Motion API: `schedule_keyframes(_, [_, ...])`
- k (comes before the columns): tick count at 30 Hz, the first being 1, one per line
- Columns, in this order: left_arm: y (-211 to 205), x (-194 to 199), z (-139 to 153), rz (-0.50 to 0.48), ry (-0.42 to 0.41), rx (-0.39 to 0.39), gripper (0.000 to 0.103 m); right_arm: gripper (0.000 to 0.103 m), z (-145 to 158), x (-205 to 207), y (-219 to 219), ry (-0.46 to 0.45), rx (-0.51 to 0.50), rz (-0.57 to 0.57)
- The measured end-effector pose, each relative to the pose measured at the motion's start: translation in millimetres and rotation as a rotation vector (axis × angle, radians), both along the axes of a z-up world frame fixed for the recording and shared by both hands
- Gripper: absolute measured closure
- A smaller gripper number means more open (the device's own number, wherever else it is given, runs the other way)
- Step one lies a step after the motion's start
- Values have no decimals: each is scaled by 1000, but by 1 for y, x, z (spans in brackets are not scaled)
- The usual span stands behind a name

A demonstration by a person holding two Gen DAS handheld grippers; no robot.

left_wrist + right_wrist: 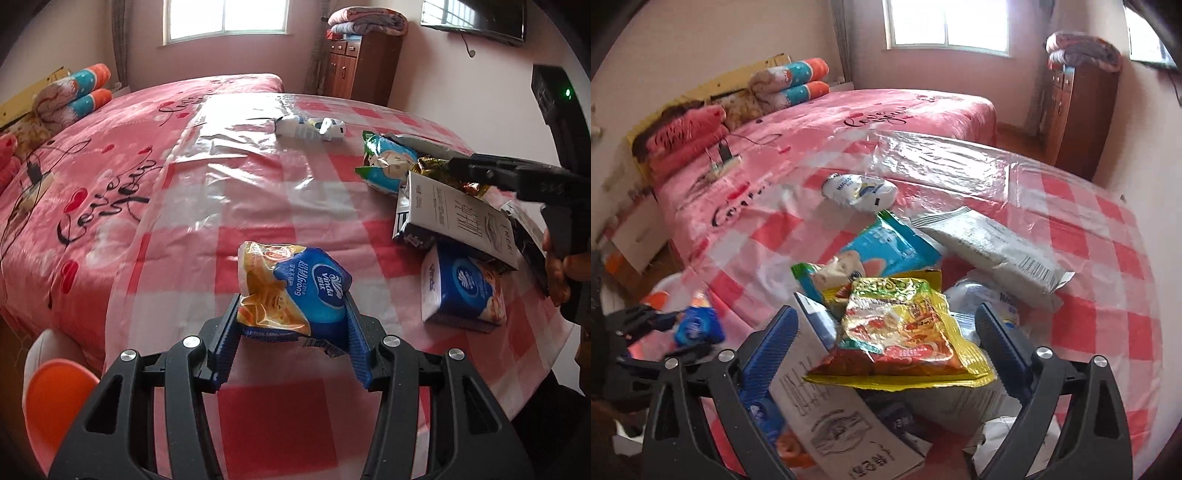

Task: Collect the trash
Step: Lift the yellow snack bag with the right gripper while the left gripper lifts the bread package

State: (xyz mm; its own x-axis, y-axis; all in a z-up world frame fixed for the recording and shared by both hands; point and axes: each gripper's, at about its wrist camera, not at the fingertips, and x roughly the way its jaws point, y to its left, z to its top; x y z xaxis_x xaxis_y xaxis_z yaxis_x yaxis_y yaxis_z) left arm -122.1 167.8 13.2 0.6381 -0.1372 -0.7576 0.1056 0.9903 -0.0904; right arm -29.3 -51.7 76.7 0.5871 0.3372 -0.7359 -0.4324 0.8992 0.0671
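Jaws: our left gripper (291, 325) clamped on tissue pack (295, 291); right gripper (894, 339) apart around yellow snack wrapper (905, 332). Risk: slick foil slips, we nudge pile.

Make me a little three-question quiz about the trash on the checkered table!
1. True or false: the left hand-held gripper is shut on the blue tissue packet.
2. Which wrapper lies between the open right hand-held gripper's fingers? A) yellow snack bag B) white pouch C) grey parcel
3. What pattern covers the table?

Key: 1 true. 2 A, the yellow snack bag. 3 red-and-white checks.
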Motion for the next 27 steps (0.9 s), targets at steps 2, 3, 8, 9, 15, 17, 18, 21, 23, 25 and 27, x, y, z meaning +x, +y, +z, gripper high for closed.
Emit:
schedule_keyframes(2, [3, -5, 0, 6, 1, -16, 50, 30, -1, 0, 2, -15, -43, -16])
schedule_keyframes(3, [5, -7, 0, 10, 0, -22, 50, 32, -1, 0, 1, -12, -40, -16])
schedule_keyframes(8, [15, -13, -2, 29, -1, -54, 50, 39, -1, -1, -2, -12, -45, -27])
schedule_keyframes(9, [17, -13, -3, 31, -2, -59, 50, 44, 0, -2, -1, -10, -49, -27])
schedule_keyframes(15, [25, -21, -3, 39, -10, -87, 50, 48, 6, -9, 0, -6, -64, -47])
schedule_keyframes(17, [27, -23, -3, 39, -13, -96, 50, 48, 8, -15, -1, -5, -67, -51])
schedule_keyframes(18, [28, -24, -3, 39, -14, -102, 50, 48, 9, -19, -2, -5, -66, -52])
schedule_keyframes(21, [31, -27, -2, 40, -21, -113, 50, 48, 13, -34, -8, 10, -40, -63])
schedule_keyframes(23, [33, -28, -1, 41, -25, -121, 50, 48, 12, -43, -13, 26, -14, -68])
schedule_keyframes(25, [33, -29, -1, 38, -28, -127, 50, 48, 10, -54, -17, 51, 20, -74])
schedule_keyframes(27, [33, -30, -1, 36, -32, -128, 50, 47, 5, -62, -19, 82, 39, -74])
